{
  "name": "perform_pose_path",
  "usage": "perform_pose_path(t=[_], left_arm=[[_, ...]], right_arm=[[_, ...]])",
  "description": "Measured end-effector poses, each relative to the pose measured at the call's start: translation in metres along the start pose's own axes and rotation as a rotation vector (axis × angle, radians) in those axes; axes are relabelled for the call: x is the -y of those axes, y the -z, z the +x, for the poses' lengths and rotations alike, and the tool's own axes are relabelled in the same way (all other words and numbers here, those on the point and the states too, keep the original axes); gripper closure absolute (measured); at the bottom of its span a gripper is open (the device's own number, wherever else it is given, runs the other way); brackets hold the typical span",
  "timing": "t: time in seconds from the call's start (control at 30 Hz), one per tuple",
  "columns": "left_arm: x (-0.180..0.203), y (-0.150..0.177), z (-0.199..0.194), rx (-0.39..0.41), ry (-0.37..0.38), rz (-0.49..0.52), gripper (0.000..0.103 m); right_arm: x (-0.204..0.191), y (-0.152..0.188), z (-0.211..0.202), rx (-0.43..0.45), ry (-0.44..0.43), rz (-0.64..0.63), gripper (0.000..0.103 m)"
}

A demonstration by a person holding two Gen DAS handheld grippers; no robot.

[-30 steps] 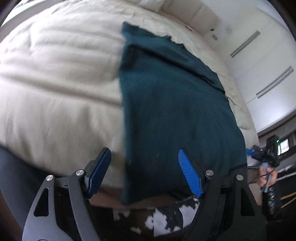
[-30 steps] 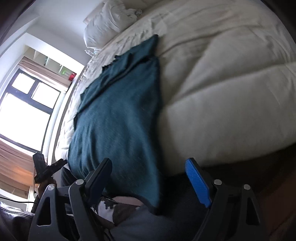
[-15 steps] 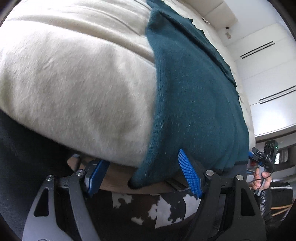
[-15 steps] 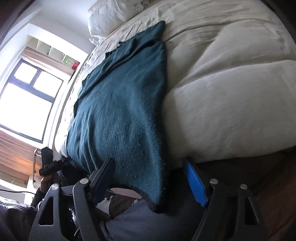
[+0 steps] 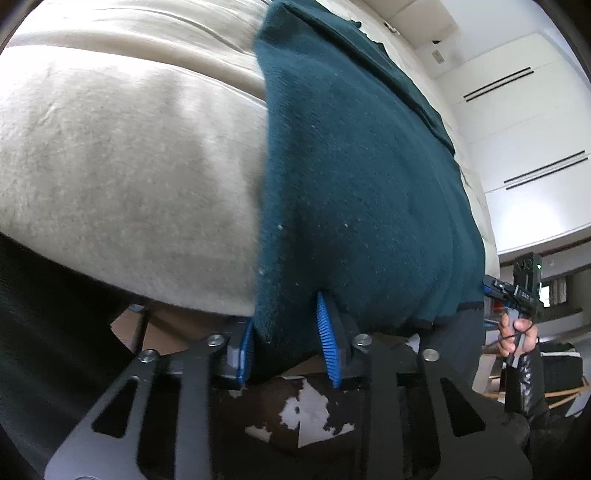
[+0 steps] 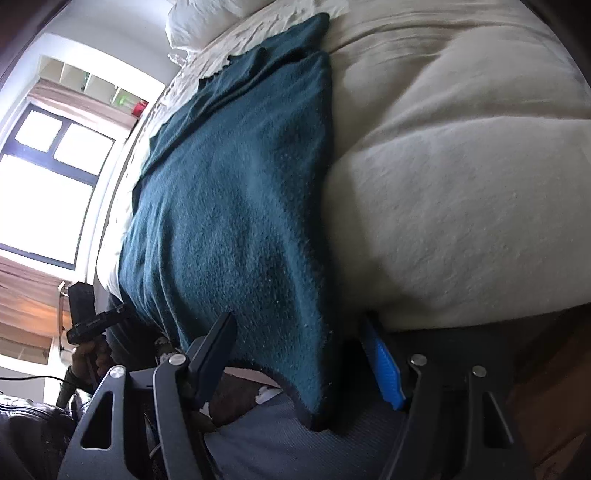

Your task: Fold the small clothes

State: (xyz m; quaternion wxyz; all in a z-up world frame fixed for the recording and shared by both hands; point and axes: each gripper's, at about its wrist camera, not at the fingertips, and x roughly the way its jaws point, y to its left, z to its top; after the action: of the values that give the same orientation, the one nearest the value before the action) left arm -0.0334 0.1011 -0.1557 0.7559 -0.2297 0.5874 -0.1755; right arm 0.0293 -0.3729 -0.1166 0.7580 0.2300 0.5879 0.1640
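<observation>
Left hand-held gripper (image 5: 290, 345): had narrowed since earlier, pinching the teal garment (image 5: 365, 192) hem corner.
Right hand-held gripper (image 6: 306, 356): still spread, straddling the opposite corner.
Bed (image 6: 461, 206): bare cream bedding beyond each outer finger.

Cream duvet (image 5: 129, 155) covers the bed and fills the frame from 9 to 12 o'clock in the left wrist view. White pillow (image 6: 207, 14) lies at 11 o'clock in the right wrist view. Window (image 6: 55, 177) at 9 o'clock. White wall panels (image 5: 517, 122) at 2 o'clock in the left wrist view.

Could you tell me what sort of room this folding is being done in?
Most likely a bedroom: a dark teal knitted garment lies on a cream quilted duvet, with a white pillow behind and a large bright window alongside.
</observation>
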Motion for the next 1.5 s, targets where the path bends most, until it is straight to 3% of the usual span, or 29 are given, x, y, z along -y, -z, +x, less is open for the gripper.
perform_pose_path(t=[0.1,0.17,0.23,0.4,0.57,0.7,0.83,1.1,1.5], left_arm=[[0.005,0.002,-0.005,-0.007,0.020,0.021,0.092],[0.010,0.004,-0.008,-0.007,0.027,0.041,0.094],[0.018,0.007,-0.015,-0.010,0.048,0.072,0.096],[0.032,0.009,-0.032,0.002,0.072,0.137,0.098],[0.039,0.003,-0.048,0.033,0.140,0.159,0.099],[0.044,-0.008,-0.069,0.087,0.248,0.137,0.099],[0.043,-0.028,-0.088,0.159,0.351,0.078,0.099],[0.016,-0.077,-0.098,0.254,0.561,-0.121,0.099],[-0.001,-0.146,-0.092,0.327,0.641,-0.246,0.099]], right_arm=[[-0.003,-0.002,0.005,-0.042,0.025,-0.012,0.044],[-0.003,-0.002,0.008,-0.071,0.045,-0.022,0.055],[-0.004,-0.002,0.011,-0.098,0.057,-0.028,0.076],[-0.007,0.007,0.011,-0.107,0.034,-0.032,0.091],[-0.009,0.014,-0.006,-0.042,-0.030,-0.017,0.094],[-0.018,0.008,-0.021,0.027,-0.126,-0.014,0.094],[-0.030,-0.006,-0.034,0.097,-0.219,-0.008,0.094],[-0.027,-0.047,-0.045,0.249,-0.416,0.129,0.094],[-0.019,-0.111,-0.027,0.343,-0.484,0.257,0.094]])
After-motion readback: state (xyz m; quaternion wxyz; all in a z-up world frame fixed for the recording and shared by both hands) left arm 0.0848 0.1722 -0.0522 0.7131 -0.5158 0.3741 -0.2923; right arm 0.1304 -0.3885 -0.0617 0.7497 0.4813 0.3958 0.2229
